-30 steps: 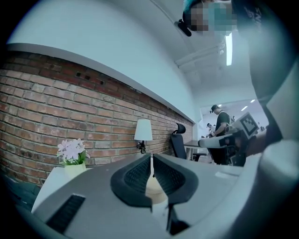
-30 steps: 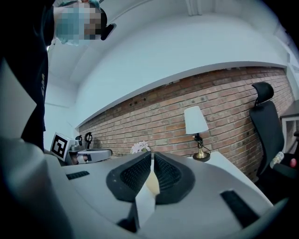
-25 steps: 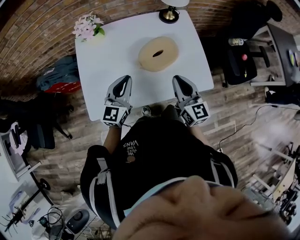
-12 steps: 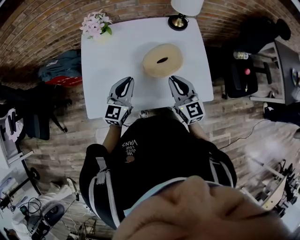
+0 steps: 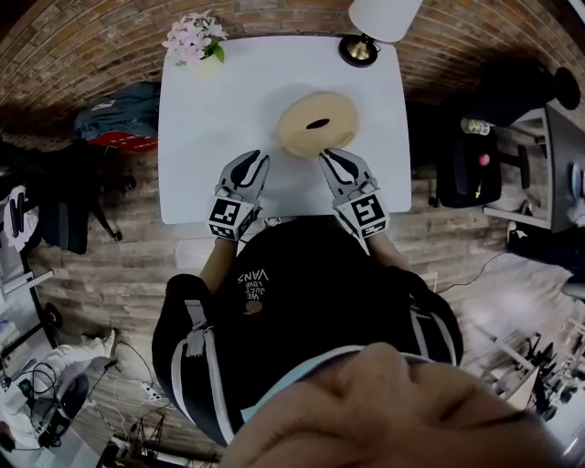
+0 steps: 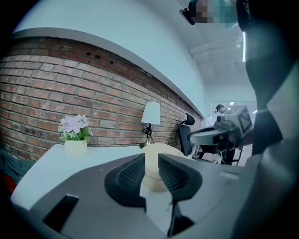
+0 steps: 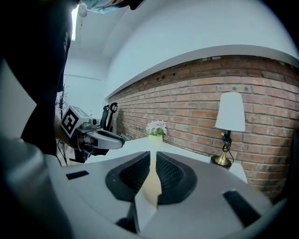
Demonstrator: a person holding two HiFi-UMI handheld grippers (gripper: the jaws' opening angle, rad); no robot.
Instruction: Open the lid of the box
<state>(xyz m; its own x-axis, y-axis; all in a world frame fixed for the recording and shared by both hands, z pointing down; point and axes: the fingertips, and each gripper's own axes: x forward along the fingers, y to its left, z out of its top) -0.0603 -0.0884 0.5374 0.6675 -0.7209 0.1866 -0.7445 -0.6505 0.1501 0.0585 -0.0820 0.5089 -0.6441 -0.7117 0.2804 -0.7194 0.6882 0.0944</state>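
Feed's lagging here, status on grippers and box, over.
Left gripper just opening, empty. Right gripper shut, empty. Box lid still on. Nothing in the way.

The box (image 5: 317, 124) sits on the worktop (image 5: 210, 119), right of its middle. Flowers (image 5: 194, 38) stand at the far left corner, a lamp (image 5: 382, 16) at the far right. A chair (image 5: 466, 169) stands right of the worktop, and bags (image 5: 119, 105) lie to its left.

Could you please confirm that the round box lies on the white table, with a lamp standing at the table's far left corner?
Not quite: the lamp stands at the far right corner of the table, as the head view shows. The flowers are what occupy the far left corner. The rest holds: the round box does lie on the white table.
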